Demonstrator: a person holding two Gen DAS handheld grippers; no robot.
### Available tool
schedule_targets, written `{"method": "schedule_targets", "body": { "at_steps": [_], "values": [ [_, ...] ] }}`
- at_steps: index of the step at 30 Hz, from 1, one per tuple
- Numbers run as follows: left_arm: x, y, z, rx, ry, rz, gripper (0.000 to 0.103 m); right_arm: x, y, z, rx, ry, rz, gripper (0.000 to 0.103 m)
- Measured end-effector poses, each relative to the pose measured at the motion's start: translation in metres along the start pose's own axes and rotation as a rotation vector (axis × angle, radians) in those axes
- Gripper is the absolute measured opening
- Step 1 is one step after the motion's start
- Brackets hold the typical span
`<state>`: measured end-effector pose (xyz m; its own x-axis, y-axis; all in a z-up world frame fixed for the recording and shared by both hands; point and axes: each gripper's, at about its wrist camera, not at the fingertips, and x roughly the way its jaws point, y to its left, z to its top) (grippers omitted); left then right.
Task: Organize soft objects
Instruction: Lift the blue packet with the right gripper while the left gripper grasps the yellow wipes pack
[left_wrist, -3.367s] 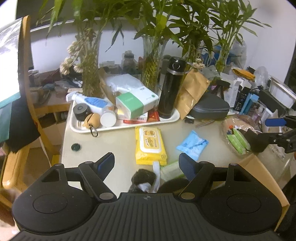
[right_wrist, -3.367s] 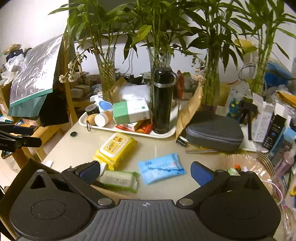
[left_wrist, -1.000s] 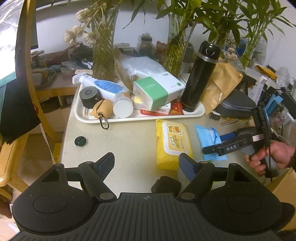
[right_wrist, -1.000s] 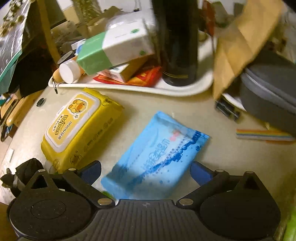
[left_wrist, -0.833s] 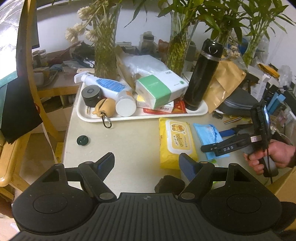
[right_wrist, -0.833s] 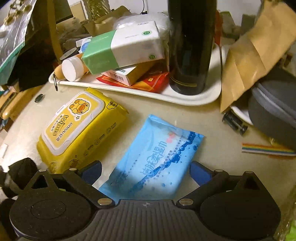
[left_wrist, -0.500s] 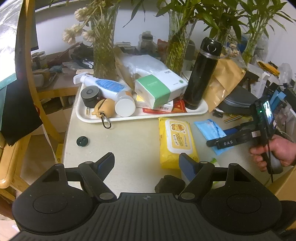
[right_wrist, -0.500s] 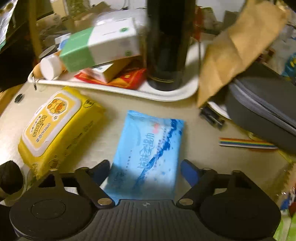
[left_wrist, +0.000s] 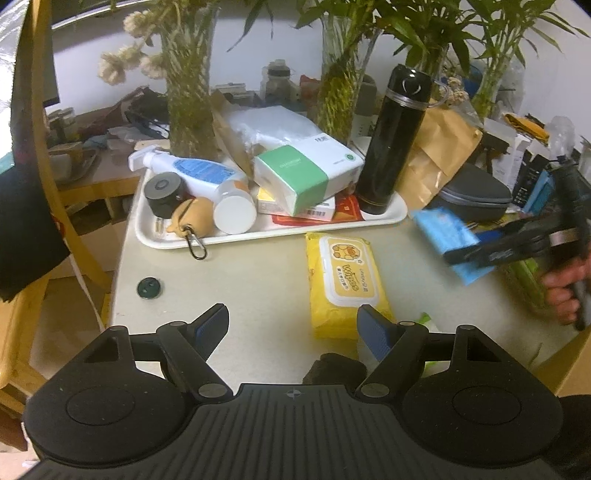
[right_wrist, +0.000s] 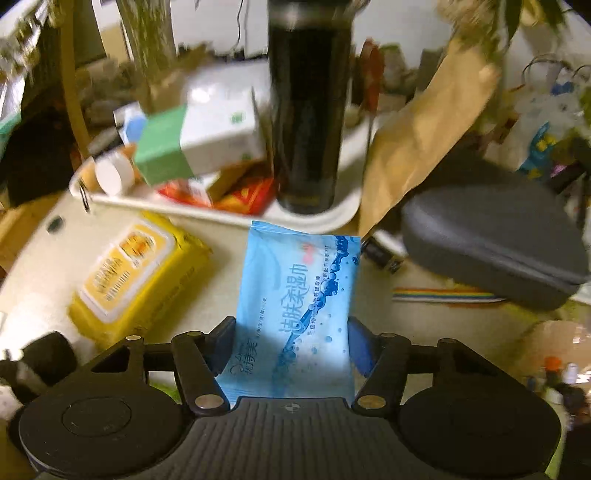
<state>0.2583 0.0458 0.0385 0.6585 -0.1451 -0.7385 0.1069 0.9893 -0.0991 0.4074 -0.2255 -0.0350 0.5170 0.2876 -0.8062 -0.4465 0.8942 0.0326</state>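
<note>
1. Right gripper (right_wrist: 291, 341): pinching the blue pack (right_wrist: 295, 306) by its near end, a pad against each side edge.
2. Blue pack: lifted off the table (left_wrist: 255, 280), far end pointing toward the tray (right_wrist: 325, 218) and flask (right_wrist: 308, 110).
3. Left gripper (left_wrist: 293, 326): spread wide, gripping nothing, low over the near table edge.
4. Yellow pack (left_wrist: 345, 282): flat on the table, just near of the tray, left of the blue pack.
5. Grey case (right_wrist: 491, 240): far right, beside a brown bag (right_wrist: 424, 136).
</note>
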Motion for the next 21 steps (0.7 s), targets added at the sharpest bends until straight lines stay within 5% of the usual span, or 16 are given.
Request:
{"method": "schedule_targets", "body": {
  "at_steps": [10,21],
  "values": [
    [0.002,-0.004,-0.001,0.012,-0.030,-0.010,0.076,-0.102,-0.013,-0.021,0.125,-0.191,0.029,0.065],
    [0.007,-0.018,0.012,0.080,-0.021,-0.049,0.076,-0.169,-0.016,-0.053,0.138,-0.313,0.012,0.065]
  ]
}}
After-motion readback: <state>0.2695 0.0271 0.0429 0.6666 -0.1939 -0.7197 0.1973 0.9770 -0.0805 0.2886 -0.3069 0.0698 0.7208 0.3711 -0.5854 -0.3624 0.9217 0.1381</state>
